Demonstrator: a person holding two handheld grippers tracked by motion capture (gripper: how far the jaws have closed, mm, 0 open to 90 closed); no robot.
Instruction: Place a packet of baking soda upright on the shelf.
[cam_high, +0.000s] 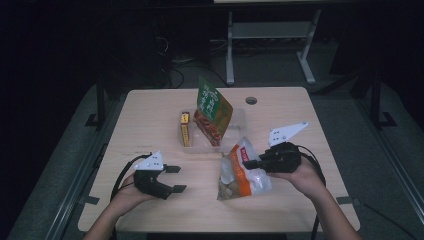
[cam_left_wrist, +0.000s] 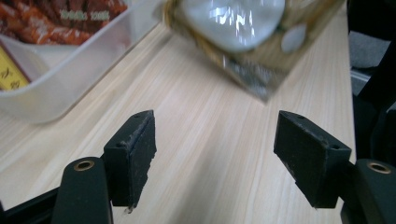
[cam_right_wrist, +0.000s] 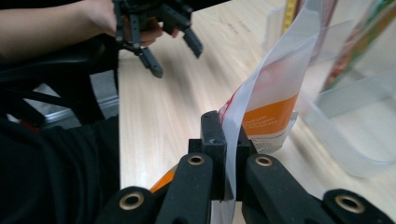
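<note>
High view, from the left: the left gripper (cam_high: 176, 179) lies low over the wooden table (cam_high: 150, 115), its jaws spread wide with nothing between them. In the left gripper view the pads (cam_left_wrist: 135, 154) stand far apart over bare wood. Beyond this claw and off to its right hangs the snack bag (cam_high: 242, 172), an orange-and-white pouch with a clear window; it is apart from the left jaws.

Farther along, at the back of the table beyond both claws, sits a clear plastic bin (cam_high: 239, 116). A yellow box (cam_high: 185, 128) stands in it at the left, and a green-and-red packet (cam_high: 214, 111) leans upright beside the box.

At the right, the right gripper (cam_high: 248, 163) is clamped tight on the upper edge of the snack bag, which hangs down from the jaws with its lower end near or on the table; I cannot tell which. In the right gripper view the two pads (cam_right_wrist: 214, 140) pinch the thin white film of the bag (cam_right_wrist: 271, 119) between them, and the bin wall (cam_right_wrist: 345, 107) stands just past the bag on that side.
</note>
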